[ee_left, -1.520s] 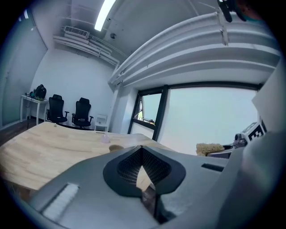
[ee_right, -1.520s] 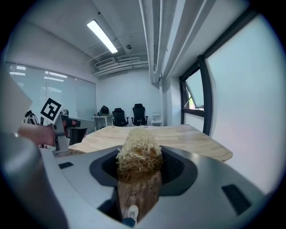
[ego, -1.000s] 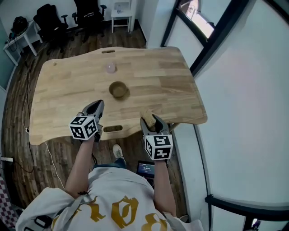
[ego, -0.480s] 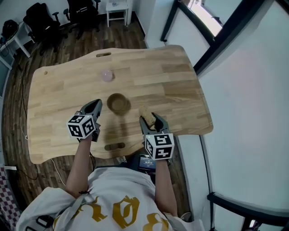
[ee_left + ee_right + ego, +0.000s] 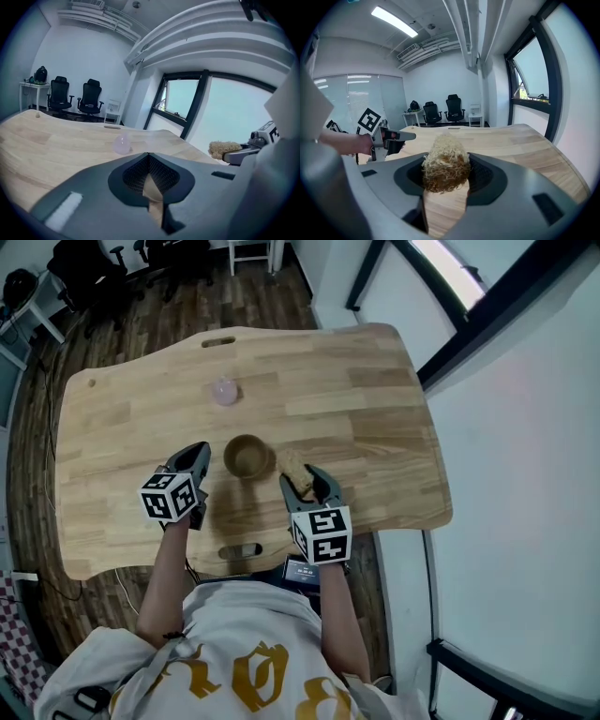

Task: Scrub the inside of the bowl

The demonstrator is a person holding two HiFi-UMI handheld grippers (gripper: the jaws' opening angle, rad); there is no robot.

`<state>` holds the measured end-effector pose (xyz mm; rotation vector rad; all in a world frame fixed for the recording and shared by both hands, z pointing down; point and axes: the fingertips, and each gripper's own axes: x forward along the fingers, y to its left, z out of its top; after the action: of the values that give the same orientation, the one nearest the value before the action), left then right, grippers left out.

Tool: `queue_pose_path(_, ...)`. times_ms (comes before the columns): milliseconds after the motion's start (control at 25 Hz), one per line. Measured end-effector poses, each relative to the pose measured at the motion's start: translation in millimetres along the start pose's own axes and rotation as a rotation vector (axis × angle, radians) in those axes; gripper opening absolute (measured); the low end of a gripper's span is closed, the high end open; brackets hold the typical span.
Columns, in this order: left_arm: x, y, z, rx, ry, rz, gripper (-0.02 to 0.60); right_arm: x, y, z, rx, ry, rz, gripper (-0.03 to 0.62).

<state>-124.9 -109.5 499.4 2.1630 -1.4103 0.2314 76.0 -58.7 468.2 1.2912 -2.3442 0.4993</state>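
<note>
Starting nearest the lower edge of the head view, the right hand-held gripper [image 5: 305,486] was seen clamped on a straw-coloured fibrous scrubber [image 5: 292,467], held just right of the bowl [image 5: 248,457]. The left hand-held gripper [image 5: 192,460] was held just left of the bowl, jaws together with nothing between them. The bowl was set upright on the wooden counter [image 5: 366,399] near frame centre. Farther up, a small pale pink object [image 5: 224,391] was seen, well apart.

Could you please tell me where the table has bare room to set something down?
The right half of the table, from the bowl to the right edge, is bare; so is the left end beyond the small pink object. The front middle is crowded: the left tongs and the right tongs, holding a scrubber, flank the bowl.
</note>
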Motion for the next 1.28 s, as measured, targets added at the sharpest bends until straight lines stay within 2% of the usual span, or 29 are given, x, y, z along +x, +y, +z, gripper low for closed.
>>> queue_pose_path(320, 24, 10, -7, 0.024, 0.07, 0.018, 0.003, 42, 5, -9, 0.008, 0.061, 0.067, 0.196)
queue_pose_path(600, 49, 16, -38, -0.021, 0.192, -0.023, 0.006, 68, 23, -23, 0.01, 0.111, 0.159, 0.196)
queue_pose_path(720, 60, 13, -56, -0.053, 0.263, -0.061, 0.064, 78, 24, -33, -0.001, 0.151, 0.168, 0.196)
queue_pose_path(880, 70, 13, -74, -0.068, 0.34, -0.073, 0.081, 86, 25, -40, -0.004, 0.183, 0.183, 0.196)
queue_pose_path(1280, 85, 18, -98, -0.116, 0.442, -0.09, 0.081, 98, 25, -44, 0.016, 0.195, 0.227, 0.196)
